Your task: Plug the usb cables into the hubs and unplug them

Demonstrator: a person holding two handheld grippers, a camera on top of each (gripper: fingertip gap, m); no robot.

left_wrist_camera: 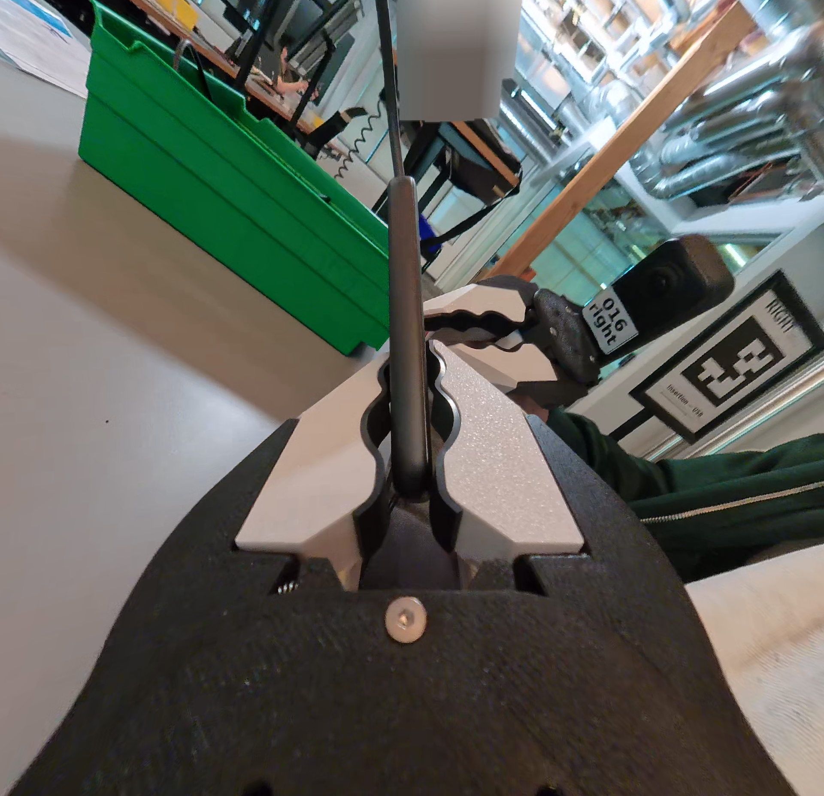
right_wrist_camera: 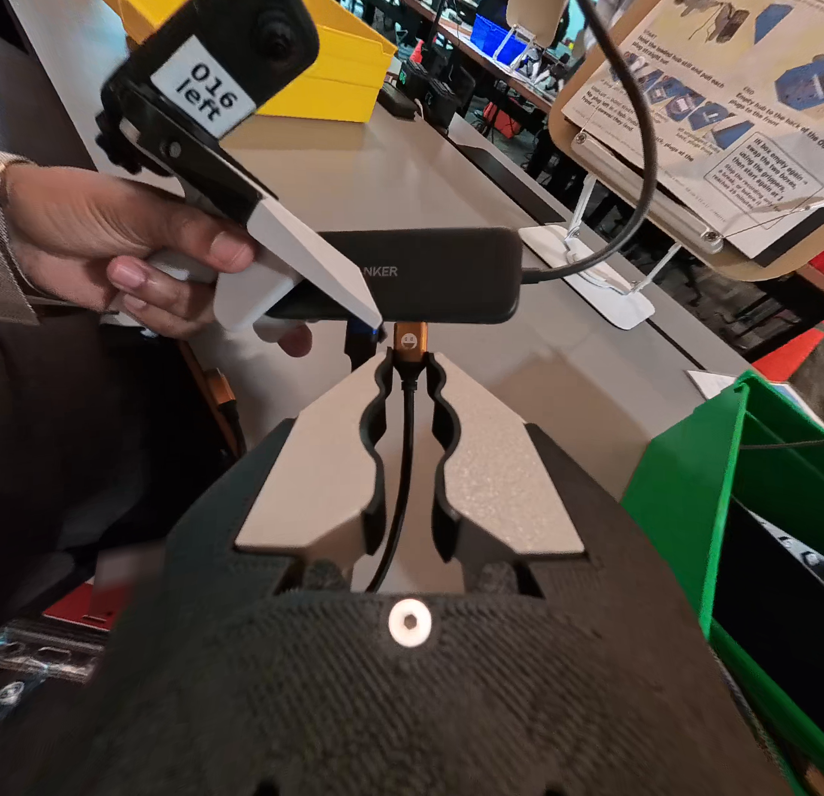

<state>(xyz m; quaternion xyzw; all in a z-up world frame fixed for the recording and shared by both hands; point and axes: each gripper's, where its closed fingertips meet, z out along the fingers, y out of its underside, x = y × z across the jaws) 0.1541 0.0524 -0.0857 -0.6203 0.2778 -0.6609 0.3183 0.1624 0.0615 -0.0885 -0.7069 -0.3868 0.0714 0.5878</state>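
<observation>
Left wrist view shows the left gripper (left_wrist_camera: 408,418) clamped narrowly on the flat dark grey USB hub (left_wrist_camera: 406,328), seen edge-on and held above the pale grey counter (left_wrist_camera: 111,373). A green plastic bin (left_wrist_camera: 214,186) sits on the counter beyond. In the right wrist view, the right gripper (right_wrist_camera: 409,373) pinches the orange metal USB plug (right_wrist_camera: 410,344) at the hub's lower edge; its black cable (right_wrist_camera: 403,485) trails between the fingers. A hand (right_wrist_camera: 111,248) holds the left gripper's handle.
</observation>
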